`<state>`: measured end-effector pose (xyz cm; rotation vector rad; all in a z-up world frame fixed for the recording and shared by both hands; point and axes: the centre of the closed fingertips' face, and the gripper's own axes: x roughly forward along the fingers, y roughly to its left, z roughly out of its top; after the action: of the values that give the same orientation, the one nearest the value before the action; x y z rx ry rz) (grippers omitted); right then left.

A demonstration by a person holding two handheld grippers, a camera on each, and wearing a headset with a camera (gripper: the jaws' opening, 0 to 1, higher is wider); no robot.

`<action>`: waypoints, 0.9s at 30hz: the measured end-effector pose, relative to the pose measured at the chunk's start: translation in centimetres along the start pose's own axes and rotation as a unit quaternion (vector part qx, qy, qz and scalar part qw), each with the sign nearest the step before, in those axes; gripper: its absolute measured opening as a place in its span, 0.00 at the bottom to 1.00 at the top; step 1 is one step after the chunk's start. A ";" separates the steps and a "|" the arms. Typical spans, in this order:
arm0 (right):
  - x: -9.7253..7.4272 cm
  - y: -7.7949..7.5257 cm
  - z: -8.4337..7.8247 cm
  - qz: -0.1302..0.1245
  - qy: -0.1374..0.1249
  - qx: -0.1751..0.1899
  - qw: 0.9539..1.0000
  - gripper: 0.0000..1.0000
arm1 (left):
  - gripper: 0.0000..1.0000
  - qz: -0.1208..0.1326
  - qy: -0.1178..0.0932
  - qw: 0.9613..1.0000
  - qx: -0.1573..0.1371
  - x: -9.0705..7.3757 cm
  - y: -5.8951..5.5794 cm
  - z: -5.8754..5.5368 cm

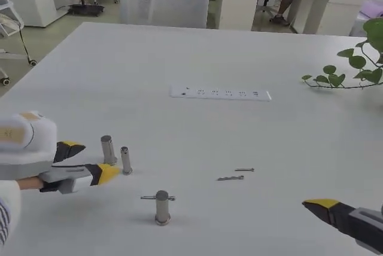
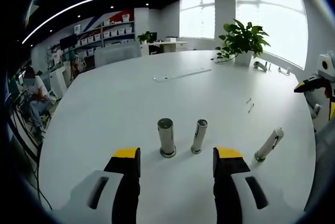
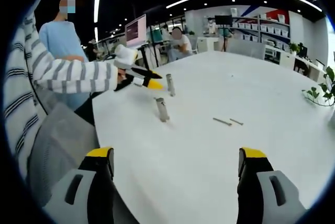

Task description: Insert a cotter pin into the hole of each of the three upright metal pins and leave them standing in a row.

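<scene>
White tabletop (image 1: 257, 46) takes most of the head view, and an office room lies behind it. At the lower left of the frame the left gripper (image 1: 99, 159) is held low over the surface and points to the right, with a striped sleeve (image 1: 3, 220) behind it. Its jaws are wide apart and hold nothing. The right gripper (image 3: 176, 155) also has its jaws wide apart and empty in its own view. In the head view one yellow tip of it comes in at the lower right corner.

Three metal pins stand upright. The nearest pin (image 1: 162, 208), at the lower middle, has one cotter pin (image 1: 149, 197) passed across its top. The two other pins (image 1: 108, 149) (image 1: 125, 160) stand close together, just beside the tips of the left jaws. Two loose cotter pins (image 1: 230, 178) (image 1: 244, 170) lie flat right of the middle, near each other and well apart from the pins.

Farther up are a power strip (image 1: 220, 93), a plant (image 1: 359, 64) at the right edge, and a chair (image 1: 164, 6) at the far side.
</scene>
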<state>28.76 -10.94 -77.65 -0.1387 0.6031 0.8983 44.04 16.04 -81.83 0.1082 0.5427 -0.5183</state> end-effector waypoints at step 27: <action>-0.3 -0.3 -0.3 -0.003 0.013 0.007 1.000 0.99 | 0.26 0.010 -0.001 1.000 0.013 2.7 0.9 1.2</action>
<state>28.70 -11.49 -77.78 -0.1400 0.6322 0.8887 47.04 15.38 -82.22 0.1373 0.5333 -0.5054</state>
